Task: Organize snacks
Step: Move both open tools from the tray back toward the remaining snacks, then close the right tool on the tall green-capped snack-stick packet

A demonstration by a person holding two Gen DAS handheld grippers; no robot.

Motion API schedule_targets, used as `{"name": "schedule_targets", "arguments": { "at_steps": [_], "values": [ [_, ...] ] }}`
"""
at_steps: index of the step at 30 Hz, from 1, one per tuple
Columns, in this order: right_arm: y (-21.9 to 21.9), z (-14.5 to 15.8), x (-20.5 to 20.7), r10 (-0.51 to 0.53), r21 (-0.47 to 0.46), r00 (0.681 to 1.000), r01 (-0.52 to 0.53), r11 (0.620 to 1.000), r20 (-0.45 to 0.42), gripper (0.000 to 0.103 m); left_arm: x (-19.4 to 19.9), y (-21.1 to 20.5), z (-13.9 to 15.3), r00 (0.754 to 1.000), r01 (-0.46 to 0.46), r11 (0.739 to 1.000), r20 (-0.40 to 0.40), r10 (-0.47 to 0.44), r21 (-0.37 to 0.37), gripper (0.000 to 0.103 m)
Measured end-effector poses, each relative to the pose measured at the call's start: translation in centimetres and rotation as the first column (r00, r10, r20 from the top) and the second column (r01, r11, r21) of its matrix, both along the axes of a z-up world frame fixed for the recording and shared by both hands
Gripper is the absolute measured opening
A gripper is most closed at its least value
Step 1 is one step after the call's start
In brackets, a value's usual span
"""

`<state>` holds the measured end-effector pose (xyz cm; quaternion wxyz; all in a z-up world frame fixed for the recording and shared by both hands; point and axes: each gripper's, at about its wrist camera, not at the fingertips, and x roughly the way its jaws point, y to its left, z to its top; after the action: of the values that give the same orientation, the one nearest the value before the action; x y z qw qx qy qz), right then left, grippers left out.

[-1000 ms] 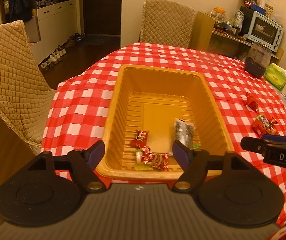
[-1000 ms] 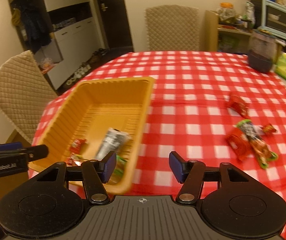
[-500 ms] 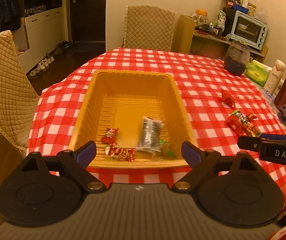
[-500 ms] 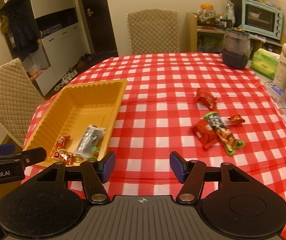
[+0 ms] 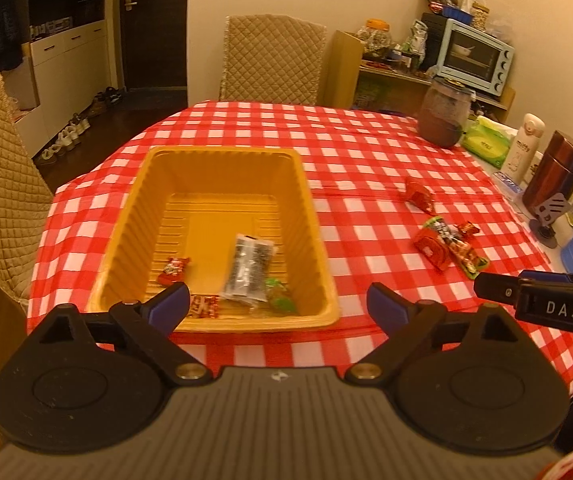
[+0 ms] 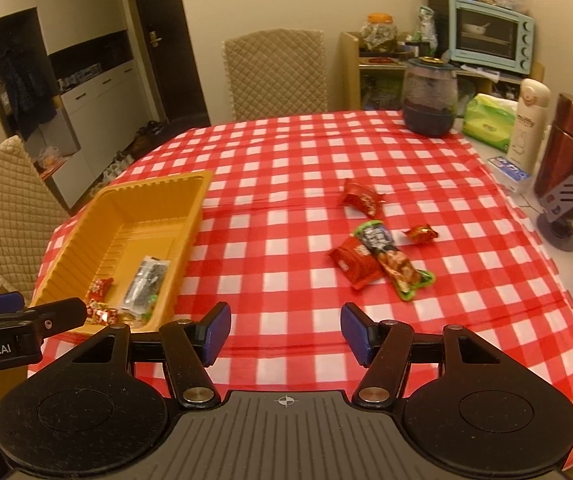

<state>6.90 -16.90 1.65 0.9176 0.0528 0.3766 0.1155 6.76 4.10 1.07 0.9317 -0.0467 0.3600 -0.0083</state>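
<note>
Both grippers held low at the near edge of the bench (image 6: 286, 152), jaws apart and empty on each: left gripper (image 5: 277, 304) facing the yellow tray (image 5: 318, 240), right gripper (image 6: 285, 330) facing the loose snacks.

In the tray already: a silver pack (image 5: 248, 268), a small red candy (image 5: 174, 270), another red one near the front wall (image 5: 204, 306), something green (image 5: 280, 300).

Still out on the checked cloth, well to the right of the tray: a red pack (image 6: 354, 262) touching a long bar (image 6: 392, 260), a small candy (image 6: 420, 234) just beside them, one more red pack (image 6: 362, 198) farther back.

Seen from the right wrist, the bar straight ahead and a little to the right of the jaws, with long axis running diagonally, far-left to near-right. Right gripper clearly nearer to this group; left one separated from it by the tray. Probably best to reach forward with the right, turning the wrist so the jaws close across the narrow width of the bar, not along it. Red pack partly under or against the bar; hard to tell which.
</note>
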Motion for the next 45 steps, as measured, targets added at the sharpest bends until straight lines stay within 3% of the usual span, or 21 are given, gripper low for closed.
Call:
{"name": "schedule_targets", "arguments": {
  "at_steps": [21, 35, 45],
  "values": [
    [-10.4, -1.3, 0.8, -0.196, -0.021, 0.981, 0.195, 0.98, -0.004, 0.061, 3.6, -9.9, -1.3, 0.982, 0.187, 0.982, -0.003, -0.187, -0.005, 0.096],
    [-12.0, -3.7, 3.9, -0.166, -0.032, 0.986, 0.165, 0.986, -0.028, 0.061, 7.5, -13.1, -3.1, 0.976, 0.216, 0.976, -0.019, -0.216, 0.001, 0.096],
    [-12.1, -5.8, 7.5, -0.071, -0.045, 0.997, 0.069, 0.997, -0.033, 0.061, 10.6, -14.2, -4.6, 0.971, 0.237, 0.971, -0.036, -0.236, 0.023, 0.096]
  ]
}}
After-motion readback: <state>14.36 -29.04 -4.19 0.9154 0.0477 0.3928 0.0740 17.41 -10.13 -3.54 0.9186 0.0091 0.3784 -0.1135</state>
